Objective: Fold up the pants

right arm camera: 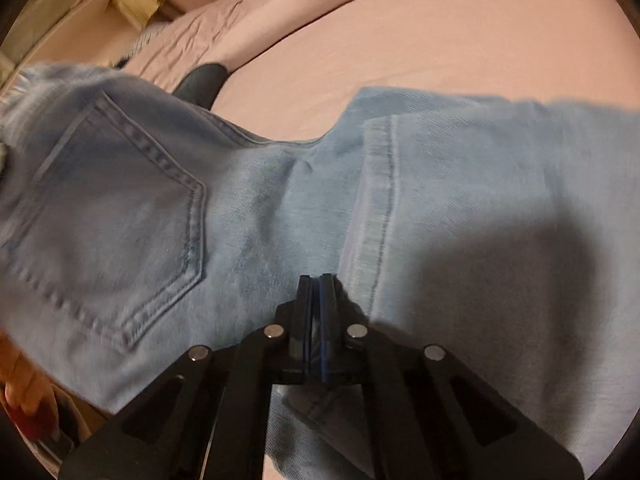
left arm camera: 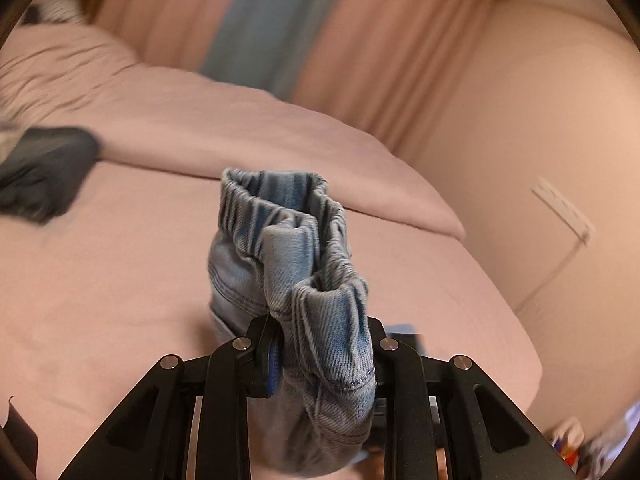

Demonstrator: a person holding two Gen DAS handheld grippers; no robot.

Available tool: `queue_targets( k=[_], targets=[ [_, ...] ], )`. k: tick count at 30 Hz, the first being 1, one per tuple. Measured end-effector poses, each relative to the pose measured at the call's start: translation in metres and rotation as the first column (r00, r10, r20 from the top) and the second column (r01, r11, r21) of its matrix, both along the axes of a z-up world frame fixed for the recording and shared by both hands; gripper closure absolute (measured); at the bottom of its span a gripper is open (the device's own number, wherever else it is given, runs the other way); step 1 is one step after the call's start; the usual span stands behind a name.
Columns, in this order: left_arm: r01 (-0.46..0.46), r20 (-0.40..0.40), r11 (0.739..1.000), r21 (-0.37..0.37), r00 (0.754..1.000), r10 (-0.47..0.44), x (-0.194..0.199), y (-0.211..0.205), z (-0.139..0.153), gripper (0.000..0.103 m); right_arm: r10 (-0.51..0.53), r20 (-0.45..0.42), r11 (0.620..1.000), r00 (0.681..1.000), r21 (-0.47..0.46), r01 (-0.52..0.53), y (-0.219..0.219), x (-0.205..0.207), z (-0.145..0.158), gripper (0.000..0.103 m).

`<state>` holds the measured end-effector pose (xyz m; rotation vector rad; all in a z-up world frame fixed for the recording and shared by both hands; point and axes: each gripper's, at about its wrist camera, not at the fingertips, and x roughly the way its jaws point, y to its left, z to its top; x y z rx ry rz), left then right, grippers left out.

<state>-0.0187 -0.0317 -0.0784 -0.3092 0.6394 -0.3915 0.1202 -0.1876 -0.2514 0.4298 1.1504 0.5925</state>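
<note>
The pants are light blue jeans (right arm camera: 248, 200) lying across a pink bed sheet (right arm camera: 440, 40), back pocket (right arm camera: 116, 216) up at the left. My left gripper (left arm camera: 320, 344) is shut on the bunched elastic waistband (left arm camera: 288, 240) and holds it up above the bed. My right gripper (right arm camera: 316, 280) has its jaws pressed together on the denim at the near edge of the jeans, beside a leg seam (right arm camera: 380, 216). A fold of denim shows under its fingers.
A dark garment (left arm camera: 44, 168) lies on the bed at the left; it also shows in the right wrist view (right arm camera: 204, 80). A folded pink duvet (left arm camera: 240, 128) lies at the back. Curtains (left arm camera: 360, 40) and a wall (left arm camera: 540, 140) stand beyond the bed's right edge.
</note>
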Motion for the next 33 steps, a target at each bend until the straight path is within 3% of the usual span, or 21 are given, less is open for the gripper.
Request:
queue_targets(
  k=[5,10,15,16,19,20,23,24,29,31,32,33],
  targets=[
    [0.111,-0.025,0.993,0.026,0.994,-0.111,0.012,-0.059,0.001,0.079,-0.028,-0.055,0.994,0.998,0.101,0.034,-0.009,0.0,-0.009,0.103],
    [0.156,-0.05,0.987,0.043,0.987,-0.154,0.022,-0.094,-0.009,0.079,-0.045,-0.04,0.992,0.998,0.119,0.05,-0.025,-0.007,0.002,0.102],
    [0.207,-0.065,0.969,0.133,0.978,-0.2,0.024,-0.12,-0.025,0.079,-0.202,0.033,0.977,0.979,0.071,0.199,-0.107,-0.034,0.027,0.083],
    [0.219,-0.066,0.963,0.157,0.975,-0.211,0.024,-0.126,-0.028,0.079,-0.241,0.035,0.968,0.97,0.081,0.238,-0.13,-0.039,0.03,0.073],
    [0.249,-0.069,0.937,0.244,0.968,-0.239,0.022,-0.149,-0.038,0.079,-0.367,-0.015,0.91,0.93,0.203,0.363,-0.2,-0.05,0.037,0.042],
    [0.257,-0.069,0.929,0.266,0.966,-0.247,0.021,-0.155,-0.042,0.079,-0.406,-0.046,0.869,0.913,0.288,0.402,-0.223,-0.053,0.039,0.029],
    [0.281,-0.07,0.899,0.335,0.959,-0.273,0.015,-0.166,-0.05,0.079,-0.402,-0.148,0.745,0.904,0.521,0.417,-0.26,-0.053,0.04,0.018],
    [0.292,-0.066,0.881,0.371,0.955,-0.288,0.011,-0.172,-0.053,0.079,-0.389,-0.163,0.738,0.907,0.534,0.412,-0.26,-0.051,0.042,0.011],
    [0.328,-0.075,0.826,0.458,0.94,-0.332,0.004,-0.186,-0.062,0.079,-0.22,-0.193,0.828,0.956,0.481,0.287,-0.219,-0.018,0.061,0.011],
    [0.318,-0.065,0.811,0.491,0.942,-0.33,0.003,-0.191,-0.064,0.079,-0.163,-0.163,0.879,0.973,0.425,0.218,-0.197,-0.001,0.071,0.025],
    [0.314,-0.063,0.811,0.494,0.943,-0.327,0.004,-0.191,-0.063,0.079,-0.161,-0.141,0.909,0.977,0.365,0.202,-0.193,0.002,0.077,0.048],
    [0.317,-0.069,0.817,0.482,0.943,-0.325,0.007,-0.191,-0.062,0.079,-0.157,-0.132,0.934,0.979,0.302,0.19,-0.194,0.005,0.078,0.056]
  ],
)
